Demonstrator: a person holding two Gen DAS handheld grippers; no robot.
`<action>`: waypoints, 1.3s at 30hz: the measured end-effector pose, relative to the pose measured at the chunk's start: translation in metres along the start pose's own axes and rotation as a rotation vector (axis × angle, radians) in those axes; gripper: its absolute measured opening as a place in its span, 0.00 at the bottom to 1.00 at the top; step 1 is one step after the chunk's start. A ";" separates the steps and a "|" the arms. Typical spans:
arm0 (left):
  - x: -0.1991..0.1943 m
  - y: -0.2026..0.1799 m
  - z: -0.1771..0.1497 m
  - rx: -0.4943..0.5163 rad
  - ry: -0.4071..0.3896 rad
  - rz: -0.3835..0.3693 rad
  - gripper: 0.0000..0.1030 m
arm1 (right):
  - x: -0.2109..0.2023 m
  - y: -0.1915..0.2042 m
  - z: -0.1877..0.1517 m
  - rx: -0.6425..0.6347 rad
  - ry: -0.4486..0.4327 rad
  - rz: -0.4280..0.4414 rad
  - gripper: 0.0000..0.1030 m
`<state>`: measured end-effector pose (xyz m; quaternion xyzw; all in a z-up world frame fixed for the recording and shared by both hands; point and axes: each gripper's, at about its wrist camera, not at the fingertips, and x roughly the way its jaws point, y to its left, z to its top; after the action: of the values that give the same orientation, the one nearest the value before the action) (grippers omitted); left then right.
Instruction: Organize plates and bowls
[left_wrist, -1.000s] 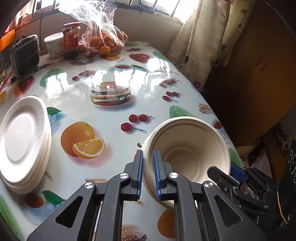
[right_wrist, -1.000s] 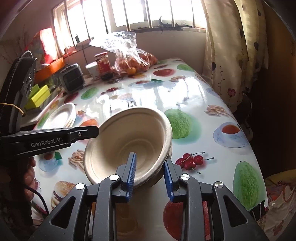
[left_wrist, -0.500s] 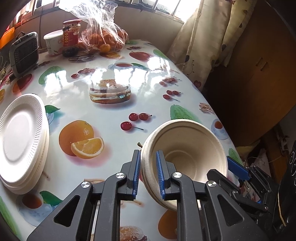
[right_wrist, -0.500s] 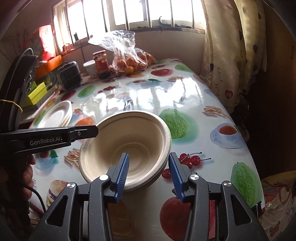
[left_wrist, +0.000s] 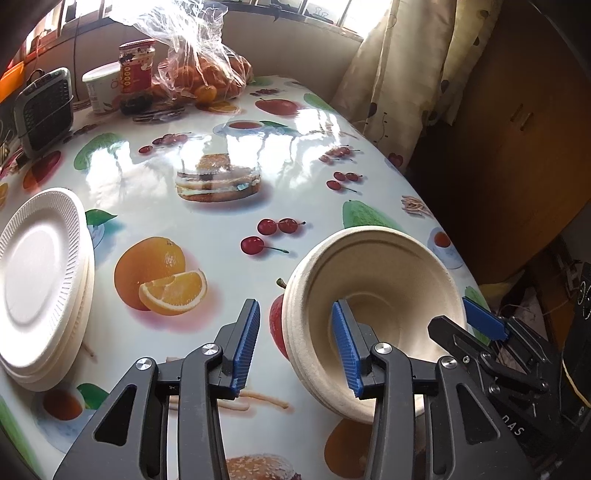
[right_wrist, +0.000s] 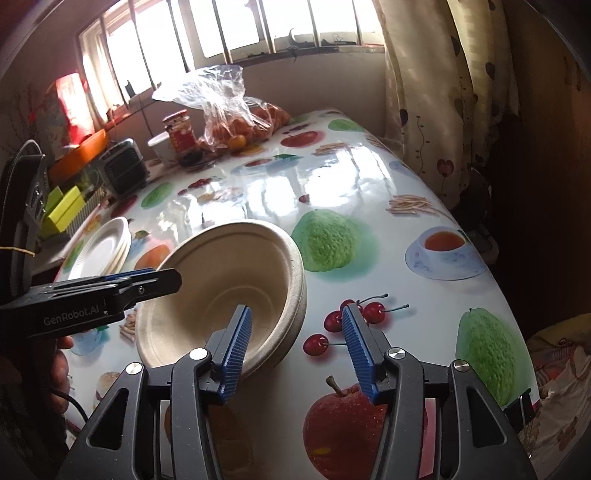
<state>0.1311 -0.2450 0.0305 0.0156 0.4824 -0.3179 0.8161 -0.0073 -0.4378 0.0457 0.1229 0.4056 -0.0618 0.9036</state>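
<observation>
Here the stack of beige bowls (left_wrist: 373, 295), rough moulded pulp with thick rolled rims and faint rings inside, sits on the glossy fruit-printed tabletop (left_wrist: 207, 218), close to its near right edge. The left tool (left_wrist: 295, 350) has just been opening: its ribbed blue pads (left_wrist: 245, 345) now stand spread on either side of the bowls' left rim, one outside, one inside the cavity, neither pressing on it. The right tool (right_wrist: 295, 350) has just been opening as well; its left pad reaches over the bowls' near rim while its right pad (right_wrist: 356, 350) hangs clear over printed cherries, so the rim lies loose between them. To the left of the bowls, well apart, lies a stack of white plates (left_wrist: 40, 280), foam-like, round, with finely fluted rims. Far beyond the bowls, at the back of the tabletop, a crinkled clear plastic bag of oranges (left_wrist: 207, 70) stands beside a red-labelled jar (left_wrist: 136, 66), a white tub (left_wrist: 99, 88) and a small grey grilled appliance (left_wrist: 44, 110). A patterned cream curtain (left_wrist: 399, 74) hangs past the tabletop's right side.
</observation>
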 end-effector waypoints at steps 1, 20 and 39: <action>0.001 -0.001 0.000 0.005 0.000 0.002 0.41 | 0.000 -0.001 0.000 0.004 0.000 0.003 0.49; 0.010 -0.004 0.000 0.025 0.009 -0.002 0.41 | 0.011 -0.002 -0.001 0.030 0.016 0.055 0.44; 0.016 -0.006 0.002 0.027 0.019 -0.009 0.22 | 0.017 0.001 -0.001 0.034 0.028 0.066 0.25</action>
<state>0.1353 -0.2587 0.0204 0.0277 0.4860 -0.3277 0.8097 0.0035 -0.4369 0.0325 0.1523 0.4130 -0.0369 0.8972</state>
